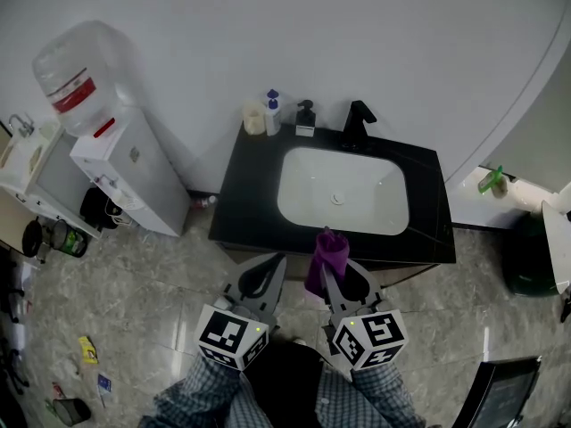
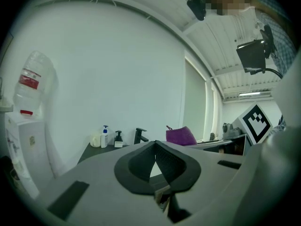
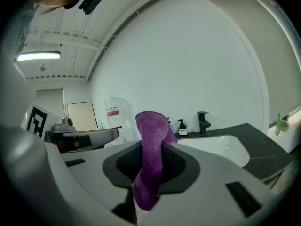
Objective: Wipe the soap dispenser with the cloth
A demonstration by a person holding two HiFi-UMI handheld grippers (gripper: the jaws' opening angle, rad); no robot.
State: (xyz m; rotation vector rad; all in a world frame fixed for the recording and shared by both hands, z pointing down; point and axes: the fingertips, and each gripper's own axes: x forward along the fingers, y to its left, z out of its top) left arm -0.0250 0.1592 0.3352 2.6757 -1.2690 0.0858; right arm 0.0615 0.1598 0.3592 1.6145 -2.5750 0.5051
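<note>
Only its own view shows the right gripper (image 3: 153, 142) clamped on the cloth (image 3: 150, 126). The left gripper (image 2: 155, 144) is closed and empty. In the head view, the soap dispenser (image 1: 305, 119) stands upper centre (at the counter's (image 1: 245, 194) back edge), with the open sink (image 1: 294, 190) before it.

The label of the soap dispenser (image 1: 305, 119), at upper centre, is too small to be read. The cloth (image 1: 328, 255) is partly covered by the right gripper (image 1: 336, 275).

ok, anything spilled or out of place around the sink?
The counter looks tidy: the soap dispenser and the pump bottle beside it stand upright by the wall. The only oddities are on the floor: scraps of litter at lower left, and a small bottle-like thing lying by the counter's left base.
</note>
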